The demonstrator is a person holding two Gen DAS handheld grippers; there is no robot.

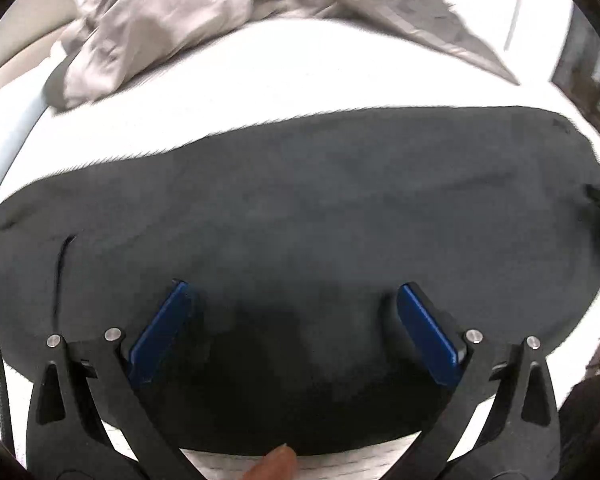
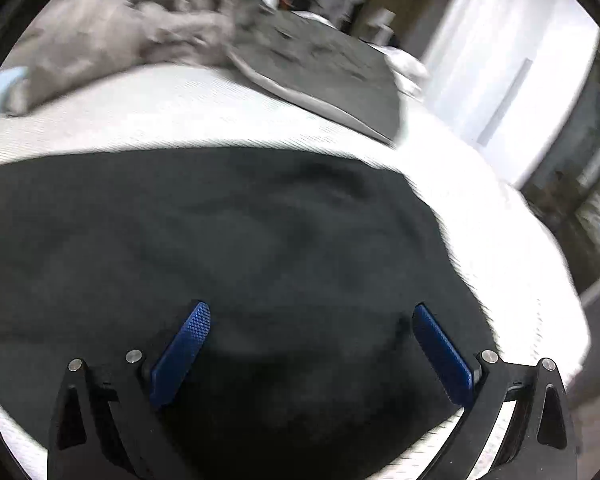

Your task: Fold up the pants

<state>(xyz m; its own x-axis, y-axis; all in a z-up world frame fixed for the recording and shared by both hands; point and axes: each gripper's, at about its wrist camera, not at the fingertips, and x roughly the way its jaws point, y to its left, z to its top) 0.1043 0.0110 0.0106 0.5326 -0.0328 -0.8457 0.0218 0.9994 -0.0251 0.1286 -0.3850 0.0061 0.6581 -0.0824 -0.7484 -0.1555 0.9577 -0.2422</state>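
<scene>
Black pants (image 1: pixel 300 208) lie spread flat across the white bed (image 1: pixel 284 68), grey bedding (image 1: pixel 172 12) bunched behind; left hand-held gripper (image 1: pixel 296 300) and right hand-held gripper (image 2: pixel 310 316) both hover over the fabric, jaws spread wide, gripping nothing

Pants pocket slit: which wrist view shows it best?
The left wrist view. The pocket slit shows as a dark line on the black pants, left of the open left gripper. The right wrist view shows only smooth black cloth; no slit is visible there.
</scene>
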